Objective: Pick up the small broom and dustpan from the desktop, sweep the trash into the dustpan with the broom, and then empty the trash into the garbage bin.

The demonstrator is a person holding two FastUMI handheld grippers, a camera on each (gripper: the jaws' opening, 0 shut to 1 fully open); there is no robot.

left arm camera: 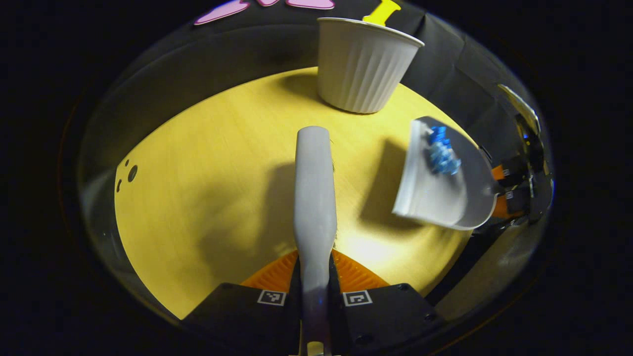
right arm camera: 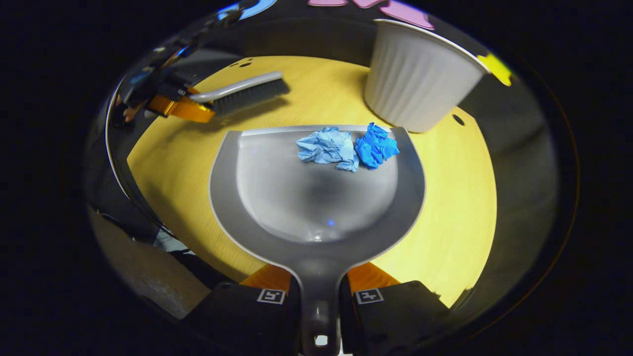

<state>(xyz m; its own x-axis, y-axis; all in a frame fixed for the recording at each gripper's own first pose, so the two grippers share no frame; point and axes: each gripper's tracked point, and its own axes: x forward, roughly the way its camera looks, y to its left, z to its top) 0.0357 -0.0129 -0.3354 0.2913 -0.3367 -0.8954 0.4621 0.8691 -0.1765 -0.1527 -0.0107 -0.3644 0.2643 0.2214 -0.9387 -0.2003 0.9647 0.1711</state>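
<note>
In the left gripper view, my left gripper (left arm camera: 314, 291) is clamped on the handle of the broom (left arm camera: 314, 198), both fingers pressing its sides, and the broom runs straight ahead above the yellow desktop (left arm camera: 198, 173). Its bristles are mostly hidden beneath the grey back. Past its tip, at the far edge of the desktop, stands the white ribbed bin (left arm camera: 363, 64), upright and open. To the right the dustpan (left arm camera: 445, 183) hangs above the desktop, tilted, casting a shadow, with the blue crumpled trash (left arm camera: 442, 151) near its front lip.

In the right gripper view, the broom (right arm camera: 242, 94) sits at upper left, bristles down, close over the desktop (right arm camera: 455, 198), though I cannot tell whether it touches. In the middle my right gripper (right arm camera: 319, 296) is closed on the dustpan's handle, a finger on each side. The dustpan (right arm camera: 316, 198) spreads ahead of me, and two wads of trash (right arm camera: 348, 148), one pale blue, one deeper blue, lie side by side against its front edge. The bin (right arm camera: 420, 74) stands just beyond the front right of the pan.
</note>
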